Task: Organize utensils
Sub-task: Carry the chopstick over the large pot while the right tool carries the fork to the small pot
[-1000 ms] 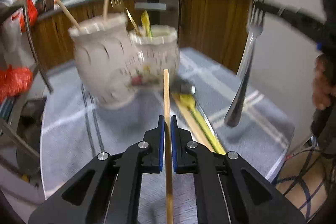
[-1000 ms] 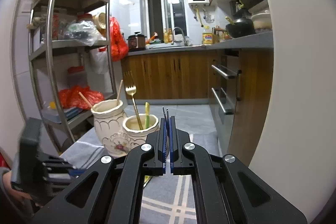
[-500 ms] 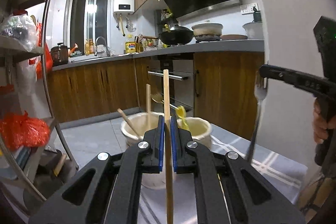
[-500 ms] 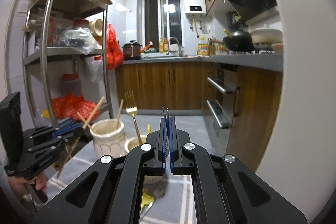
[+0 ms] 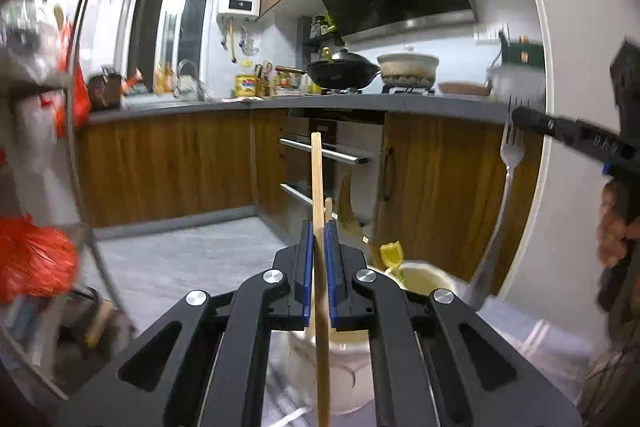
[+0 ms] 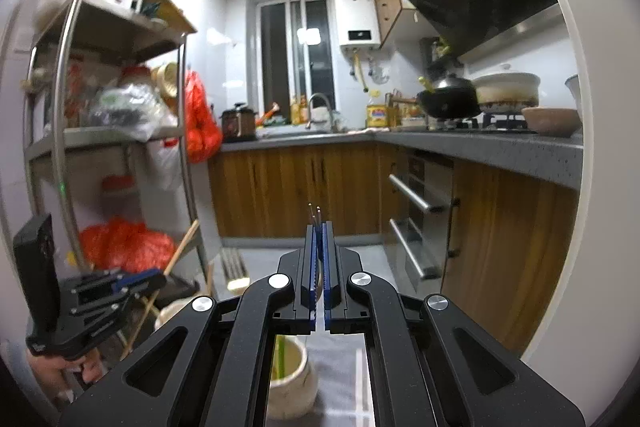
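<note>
Above the two ceramic holders (image 5: 424, 277), a wooden chopstick (image 5: 318, 187) is clamped upright in the left gripper (image 5: 319, 247); a fork (image 5: 509, 163) is pinched by its tines in the right gripper (image 6: 319, 247), handle hanging down. Both are judged to be held this way for dropping end-first into the holders.

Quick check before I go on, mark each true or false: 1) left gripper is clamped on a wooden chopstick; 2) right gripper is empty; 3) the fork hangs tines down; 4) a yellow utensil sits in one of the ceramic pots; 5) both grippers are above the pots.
1) True. The left gripper is shut on the wooden chopstick, which stands upright between the pads.
2) False. The right gripper is shut on a silver fork; its own camera shows the tines poking past the pads.
3) False. The tines are up in the jaws and the handle hangs down.
4) True. A yellow utensil pokes from the ceramic pot.
5) True. The pots lie below both.
</note>
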A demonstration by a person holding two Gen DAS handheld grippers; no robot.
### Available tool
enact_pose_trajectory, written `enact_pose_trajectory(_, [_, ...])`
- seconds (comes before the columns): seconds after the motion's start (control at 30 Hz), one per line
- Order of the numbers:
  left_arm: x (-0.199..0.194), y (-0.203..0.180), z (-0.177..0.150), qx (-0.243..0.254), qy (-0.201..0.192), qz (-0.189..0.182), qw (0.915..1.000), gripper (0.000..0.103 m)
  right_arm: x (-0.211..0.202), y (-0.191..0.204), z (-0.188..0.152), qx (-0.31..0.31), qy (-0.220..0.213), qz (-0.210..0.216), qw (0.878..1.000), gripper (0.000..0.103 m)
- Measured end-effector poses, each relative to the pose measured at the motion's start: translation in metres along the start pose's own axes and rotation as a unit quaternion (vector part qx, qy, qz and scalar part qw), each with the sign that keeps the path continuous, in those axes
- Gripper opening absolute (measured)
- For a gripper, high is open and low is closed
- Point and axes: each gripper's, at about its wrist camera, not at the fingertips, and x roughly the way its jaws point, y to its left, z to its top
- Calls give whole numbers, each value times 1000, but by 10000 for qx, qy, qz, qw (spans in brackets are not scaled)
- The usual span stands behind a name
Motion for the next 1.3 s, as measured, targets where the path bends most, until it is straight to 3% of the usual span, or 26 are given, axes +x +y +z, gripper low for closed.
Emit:
enact_pose_trajectory(0.2, [24,19,11,-243,26,-105,9996,6,16,-3,6,68,-155,-142,9998,3])
enact_pose_trajectory(0.43, [30,12,27,-601,-240,-634,9959,6,32,-1,-5,52,-45,-263,9996,3])
enact_pose_trajectory(0.7, [40,-15,28,-379,-694,33,9969,6,39,6,-19,-239,-102,-523,9983,3])
enact_pose_trajectory(0.9, [46,-25,19,-149,-894,377,9952,6,43,14,-30,-368,-119,-437,9983,3])
enact_pose_trajectory(1.3, [28,-35,2,455,-753,353,9955,6,53,22,-42,-691,328,-170,9969,3])
